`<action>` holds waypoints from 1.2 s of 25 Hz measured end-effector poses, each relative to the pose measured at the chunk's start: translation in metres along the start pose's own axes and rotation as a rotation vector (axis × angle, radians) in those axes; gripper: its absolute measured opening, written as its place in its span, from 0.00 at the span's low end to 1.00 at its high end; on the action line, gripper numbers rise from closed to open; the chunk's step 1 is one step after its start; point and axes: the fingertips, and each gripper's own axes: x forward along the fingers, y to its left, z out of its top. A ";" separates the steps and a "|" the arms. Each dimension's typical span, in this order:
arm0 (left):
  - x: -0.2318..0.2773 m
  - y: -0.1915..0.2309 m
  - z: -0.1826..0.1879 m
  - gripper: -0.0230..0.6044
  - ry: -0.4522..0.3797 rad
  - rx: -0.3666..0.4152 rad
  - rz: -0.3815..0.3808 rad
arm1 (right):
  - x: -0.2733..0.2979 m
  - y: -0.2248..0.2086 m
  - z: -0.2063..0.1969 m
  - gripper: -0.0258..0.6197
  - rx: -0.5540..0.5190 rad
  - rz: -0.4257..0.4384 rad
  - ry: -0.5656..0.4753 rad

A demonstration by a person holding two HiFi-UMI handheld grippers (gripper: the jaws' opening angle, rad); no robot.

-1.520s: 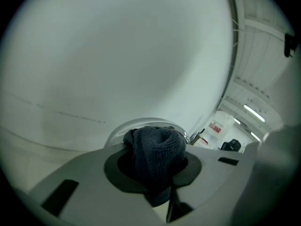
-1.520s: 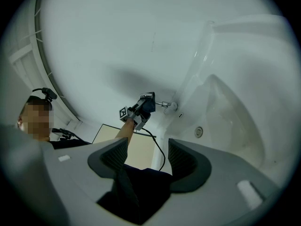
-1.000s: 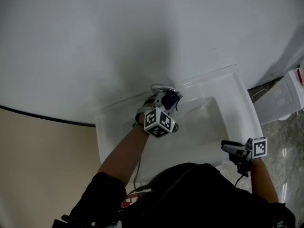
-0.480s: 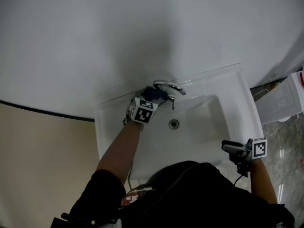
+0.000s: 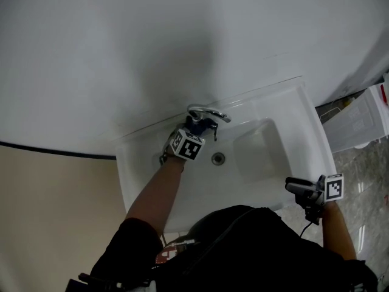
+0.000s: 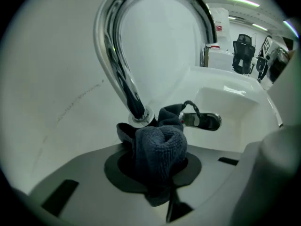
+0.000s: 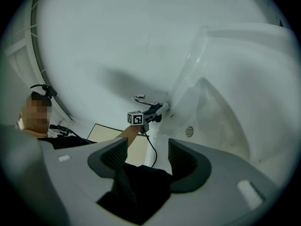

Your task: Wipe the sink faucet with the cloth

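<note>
The left gripper [image 5: 196,128] reaches across the white sink [image 5: 279,111] to its back rim, at about eleven o'clock of the basin. Its own view shows the jaws clenched on a bunched dark blue cloth [image 6: 160,147], which bulges out in front of them. The front of the bunch lies against the foot of the chrome faucet [image 6: 115,55]. The spout rises from there and arches over toward one o'clock in that view. The faucet's short lever [image 6: 203,120] sticks out just past the cloth at three o'clock of it. In the head view the drain [image 5: 217,158] sits at five o'clock of the faucet, in the bare basin floor. The right gripper [image 5: 299,188] is well apart from all this, held near the sink's front corner at four o'clock of the drain. Its jaws stand released with nothing between the pads [image 7: 181,157]; only the person's dark clothing shows through the gap.
</note>
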 end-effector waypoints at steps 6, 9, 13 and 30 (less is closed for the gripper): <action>0.036 0.002 -0.003 0.17 0.057 -0.074 -0.044 | -0.002 -0.008 -0.003 0.44 0.016 -0.016 0.003; 0.054 -0.006 -0.016 0.16 0.117 -0.088 -0.080 | -0.002 -0.009 -0.004 0.44 0.022 -0.021 0.010; 0.035 -0.001 -0.010 0.16 0.094 -0.155 -0.082 | -0.001 -0.006 -0.002 0.44 0.012 -0.016 -0.003; 0.017 -0.054 0.055 0.16 0.027 0.714 0.011 | -0.002 -0.009 -0.004 0.44 0.003 -0.023 0.009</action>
